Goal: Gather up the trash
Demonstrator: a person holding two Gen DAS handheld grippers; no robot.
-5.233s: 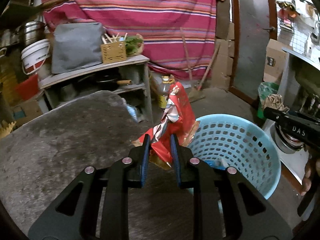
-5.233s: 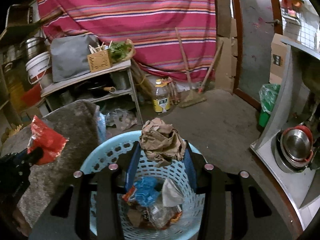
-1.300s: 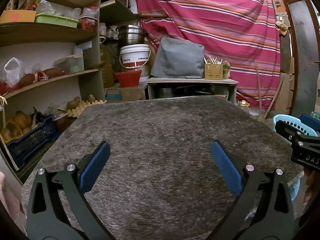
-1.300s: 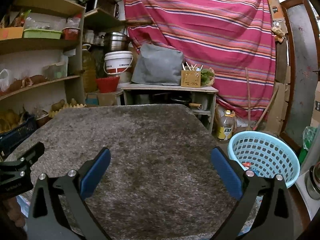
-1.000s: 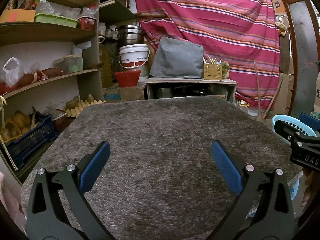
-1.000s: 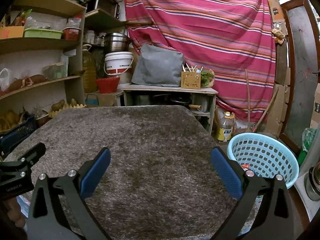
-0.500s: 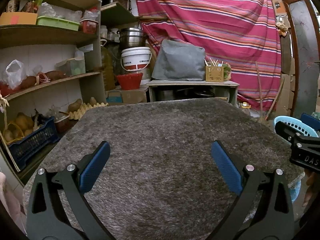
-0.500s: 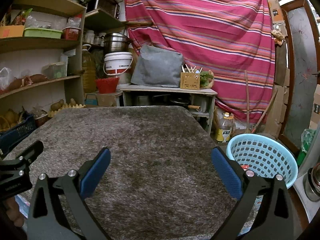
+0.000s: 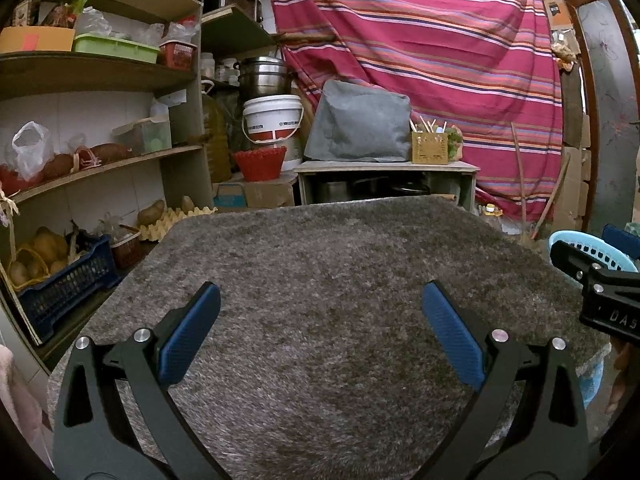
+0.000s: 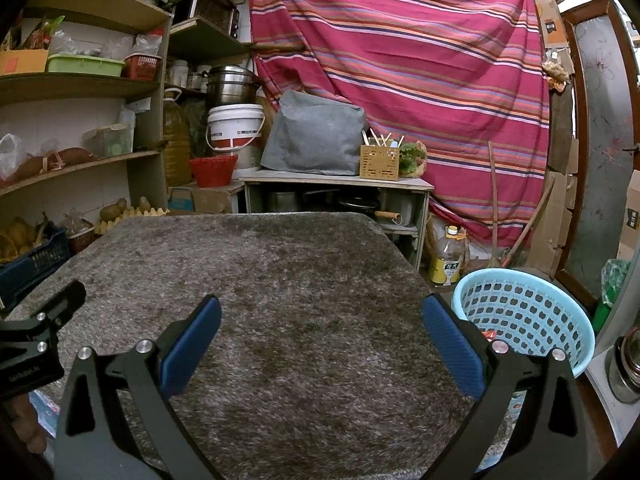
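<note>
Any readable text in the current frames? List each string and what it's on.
"DAS", cut off at the frame edge: on the right claw body, seen from the left wrist view.
White bucket label: blurred, unreadable.
Oil bottle label on the floor: too small to read.
Cardboard boxes top right: dark print, unreadable.
Left claw body lettering: too faint.

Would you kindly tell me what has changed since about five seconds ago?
Both grippers let go: the left gripper no longer pinches the red wrapper, the right gripper no longer holds the crumpled brown paper. Both have swung away from the blue basket to hover open over the grey rug. The basket stayed put.
</note>
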